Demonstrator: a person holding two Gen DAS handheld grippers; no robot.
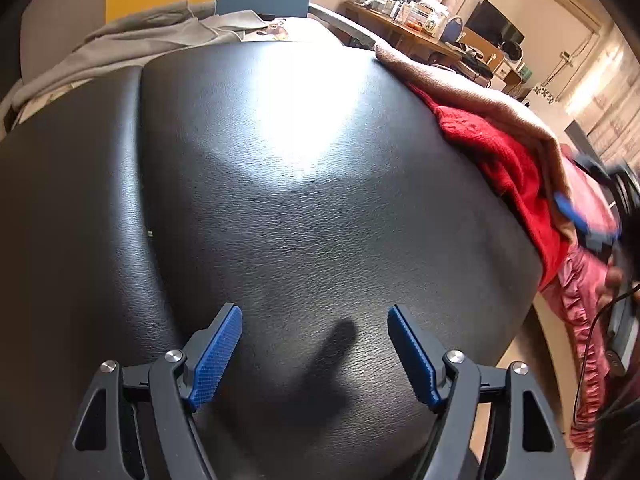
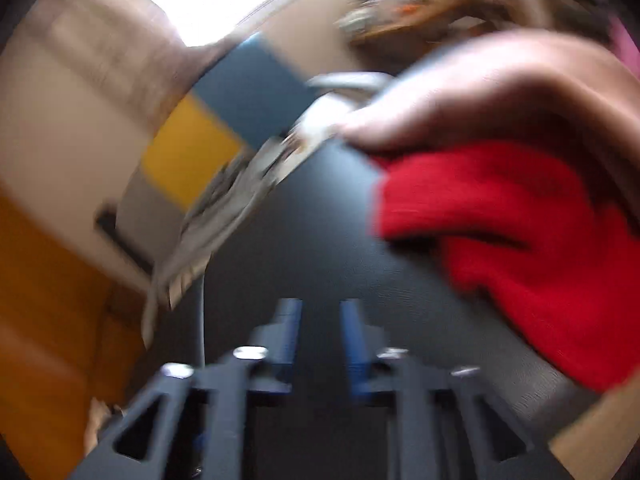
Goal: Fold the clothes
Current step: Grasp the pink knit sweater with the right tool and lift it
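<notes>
- Left gripper [image 1: 315, 350] — jaws wide, empty, over black leather surface [image 1: 300, 208].
- Right gripper [image 2: 320, 344] — narrow gap, nothing held; view blurred.
- Red knit garment [image 1: 508, 168] — heaped under tan cloth [image 1: 480, 96] at right edge; judged: pinch one edge, drag flat to centre.

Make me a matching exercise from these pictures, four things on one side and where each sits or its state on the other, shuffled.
Things:
1. red sweater
2. gray garment
3. left gripper
4. tan cloth

Places or states:
A. open above bare black cushion
B. far left edge of the cushion
C. draped over the red knit
D. right edge, under another cloth

Pairs: 1-D, 2-B, 3-A, 4-C
</notes>
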